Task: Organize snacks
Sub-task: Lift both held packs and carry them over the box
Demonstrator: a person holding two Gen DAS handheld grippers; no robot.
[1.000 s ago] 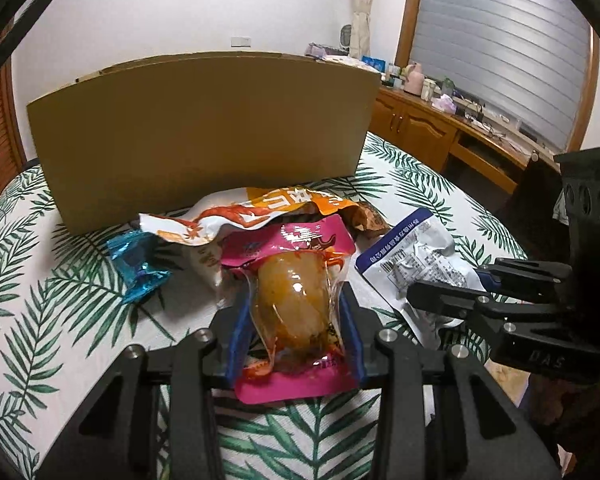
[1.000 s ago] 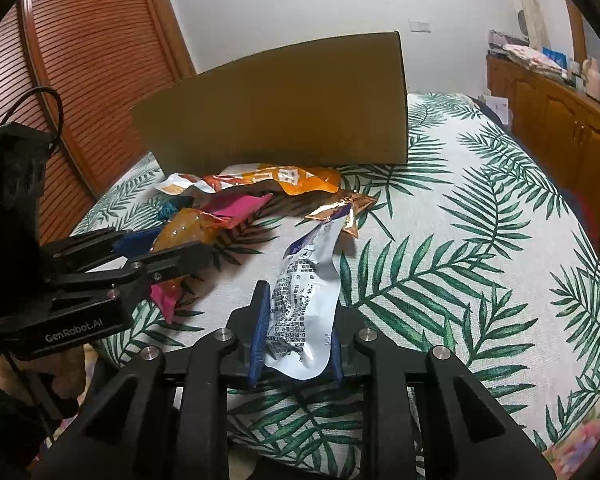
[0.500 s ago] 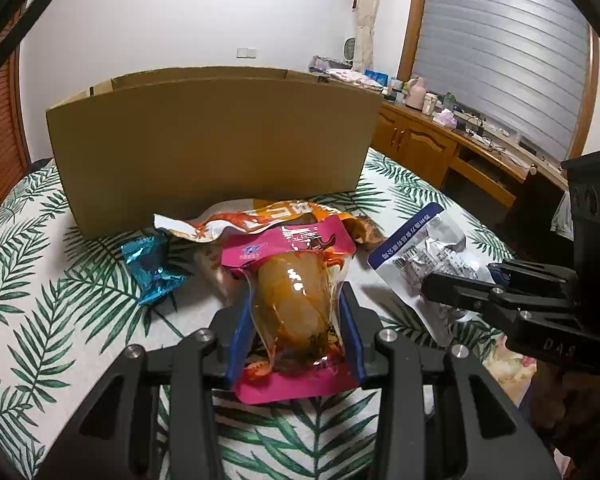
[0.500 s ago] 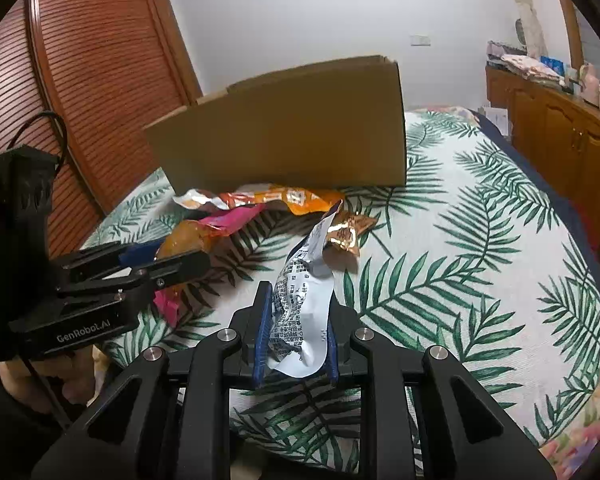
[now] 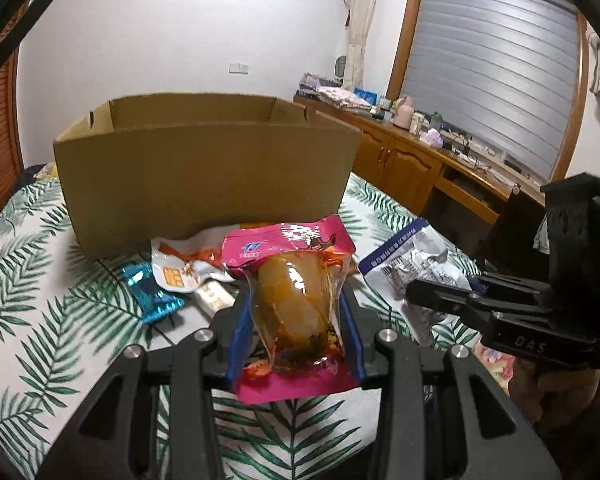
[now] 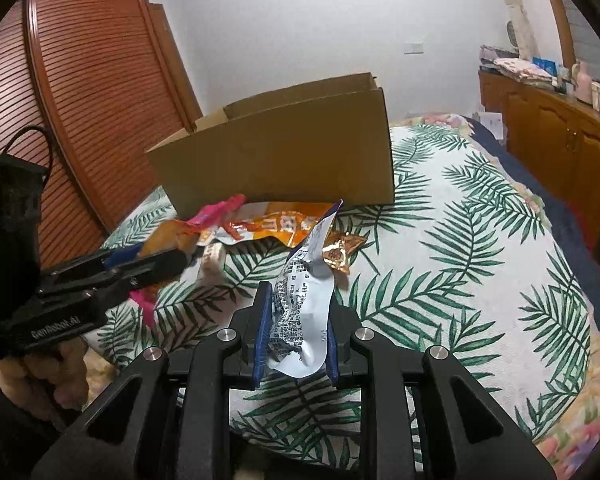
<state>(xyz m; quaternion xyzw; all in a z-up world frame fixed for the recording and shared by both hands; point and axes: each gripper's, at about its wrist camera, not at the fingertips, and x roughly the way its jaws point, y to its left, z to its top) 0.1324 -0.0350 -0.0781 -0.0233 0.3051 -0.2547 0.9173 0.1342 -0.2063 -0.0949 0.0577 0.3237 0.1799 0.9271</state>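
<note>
My left gripper (image 5: 296, 304) is shut on a pink packet with an orange-brown snack inside (image 5: 296, 300) and holds it above the table. My right gripper (image 6: 296, 320) is shut on a white and blue printed packet (image 6: 300, 308), also lifted. The right gripper also shows in the left wrist view (image 5: 440, 298), and the left gripper in the right wrist view (image 6: 160, 262). An open cardboard box (image 5: 204, 176) stands behind the snacks; it shows too in the right wrist view (image 6: 292, 160). An orange and white packet (image 5: 184, 264), a blue wrapper (image 5: 148, 292) and a gold wrapper (image 6: 340, 252) lie on the table.
The table has a palm-leaf cloth (image 6: 480, 260). A wooden louvred door (image 6: 80, 100) stands on the left. A wooden sideboard (image 5: 420, 168) with bottles and cloths runs along the right under a shuttered window.
Both grippers have risen with their packets, lifting them off the table. The box's open top and inside now show.
</note>
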